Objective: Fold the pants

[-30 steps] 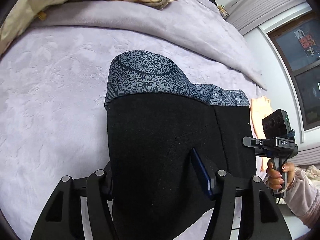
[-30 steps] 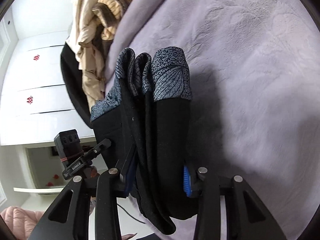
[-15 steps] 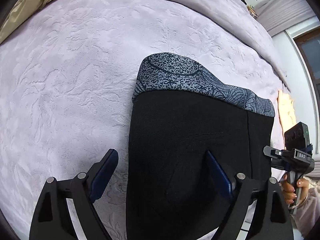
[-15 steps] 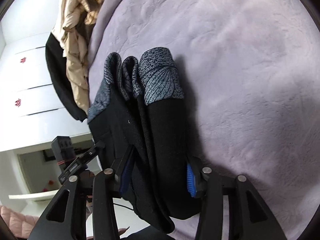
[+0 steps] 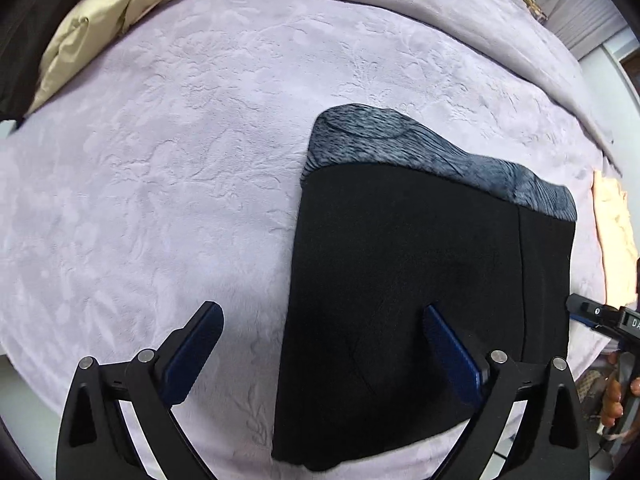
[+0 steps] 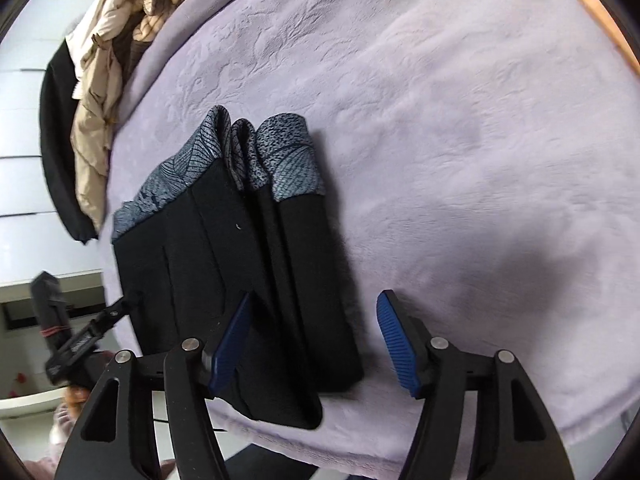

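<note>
Pants [image 5: 420, 280] folded flat on lilac blanket [image 5: 160, 200]; L gripper [image 5: 320, 340] & R gripper [image 6: 316, 340] jaws wide, holding nothing.

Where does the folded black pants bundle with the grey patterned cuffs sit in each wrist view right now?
Left wrist view: the folded black pants with grey patterned cuffs fill the centre-right, under the open left gripper.
Right wrist view: the same pants lie centre-left, beneath the open right gripper.
Shared landmark: the beige quilted jacket at the far edge of the lilac embossed blanket.
</note>
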A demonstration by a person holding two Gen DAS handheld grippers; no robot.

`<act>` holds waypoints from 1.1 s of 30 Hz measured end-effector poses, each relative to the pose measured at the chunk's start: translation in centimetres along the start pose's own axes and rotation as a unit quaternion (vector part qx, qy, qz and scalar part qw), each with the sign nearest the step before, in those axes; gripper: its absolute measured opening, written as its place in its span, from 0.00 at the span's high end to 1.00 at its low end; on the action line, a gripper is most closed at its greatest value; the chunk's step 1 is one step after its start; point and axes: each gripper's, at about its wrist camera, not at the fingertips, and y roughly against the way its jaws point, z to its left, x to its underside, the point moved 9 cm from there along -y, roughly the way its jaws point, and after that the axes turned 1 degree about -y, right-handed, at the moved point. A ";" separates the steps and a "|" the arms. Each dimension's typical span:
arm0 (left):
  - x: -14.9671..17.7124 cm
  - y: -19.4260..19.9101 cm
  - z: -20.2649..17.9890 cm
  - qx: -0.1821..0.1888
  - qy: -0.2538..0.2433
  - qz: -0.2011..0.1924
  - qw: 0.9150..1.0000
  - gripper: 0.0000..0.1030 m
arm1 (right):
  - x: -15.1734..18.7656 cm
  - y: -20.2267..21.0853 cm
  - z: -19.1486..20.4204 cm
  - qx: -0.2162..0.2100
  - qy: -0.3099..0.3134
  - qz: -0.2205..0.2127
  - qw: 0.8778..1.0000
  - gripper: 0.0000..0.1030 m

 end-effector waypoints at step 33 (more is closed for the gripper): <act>6.6 10.4 -4.5 -0.116 0.008 -0.071 0.991 0.01 | 5.3 6.3 7.9 0.059 0.121 -0.040 0.990 0.00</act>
